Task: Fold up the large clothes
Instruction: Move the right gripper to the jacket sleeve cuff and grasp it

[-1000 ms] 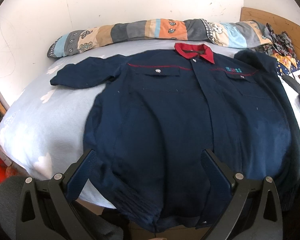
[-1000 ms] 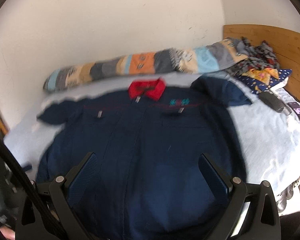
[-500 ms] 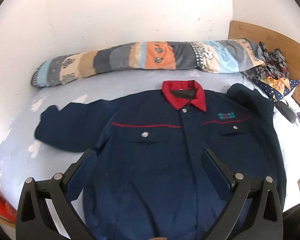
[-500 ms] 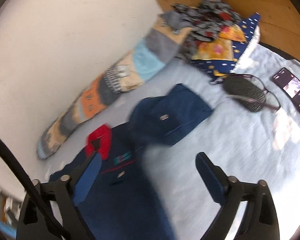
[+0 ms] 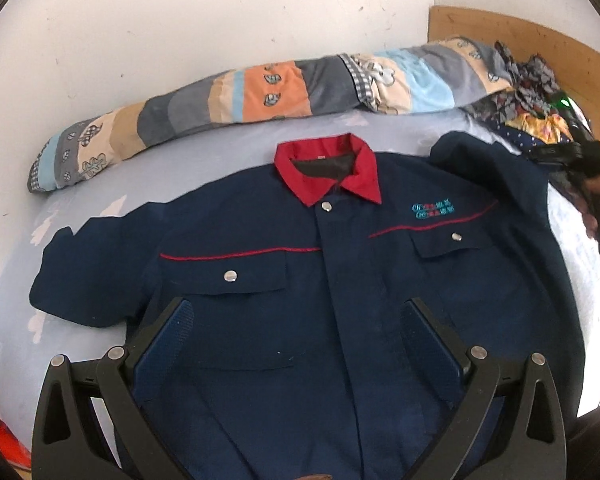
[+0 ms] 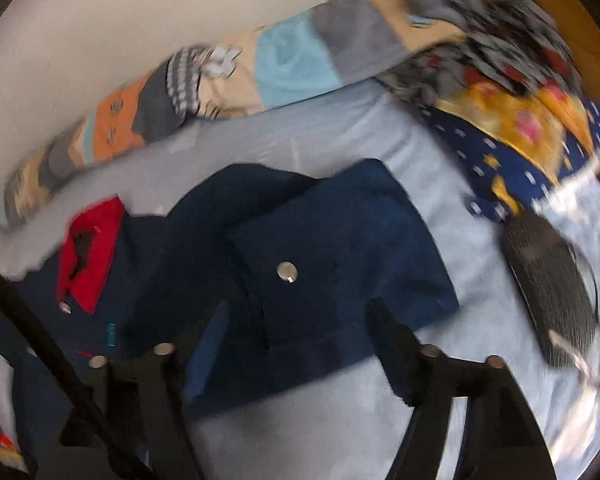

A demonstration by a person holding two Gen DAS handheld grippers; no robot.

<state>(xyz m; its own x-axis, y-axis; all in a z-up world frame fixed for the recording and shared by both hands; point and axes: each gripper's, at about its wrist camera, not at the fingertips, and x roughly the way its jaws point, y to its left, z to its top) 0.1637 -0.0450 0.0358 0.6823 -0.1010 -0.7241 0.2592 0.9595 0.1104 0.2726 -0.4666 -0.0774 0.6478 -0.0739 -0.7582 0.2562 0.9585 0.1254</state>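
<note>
We hold the left gripper (image 5: 296, 332) angled steeply down over the lower chest of the navy jacket (image 5: 324, 300), its two blue-padded fingers (image 5: 168, 340) spread wide with cloth showing between them and nothing pinched.

Our right gripper (image 6: 296, 344) also tilts down, over the jacket's right-hand sleeve (image 6: 340, 264); in the left wrist view it shows at the right edge (image 5: 572, 160) with part of our hand (image 5: 598, 196) on its handle. Its jaws are closing, and the sleeve lies under and between the fingers (image 6: 392, 344). That view is blurred, but the pads appear to stand clear of the fabric, so we count nothing as gripped.

The jacket lies face up and flat on the pale blue bed sheet (image 5: 16, 320), buttoned shut. Its long axis runs from the hem by our left gripper to the red collar (image 5: 328, 168), which points toward the white wall (image 5: 180, 20) and the patchwork bolster (image 5: 236, 96) lying along it. The left-hand sleeve (image 5: 80, 272) stretches out sideways. The right-hand sleeve is folded back on itself near the shoulder, a silver snap (image 6: 287, 271) facing up on it.

Beyond that sleeve, a dark oval case (image 6: 548, 292) rests on the sheet, with a heap of patterned clothes (image 6: 512, 92) near the wooden headboard (image 5: 520, 48).
</note>
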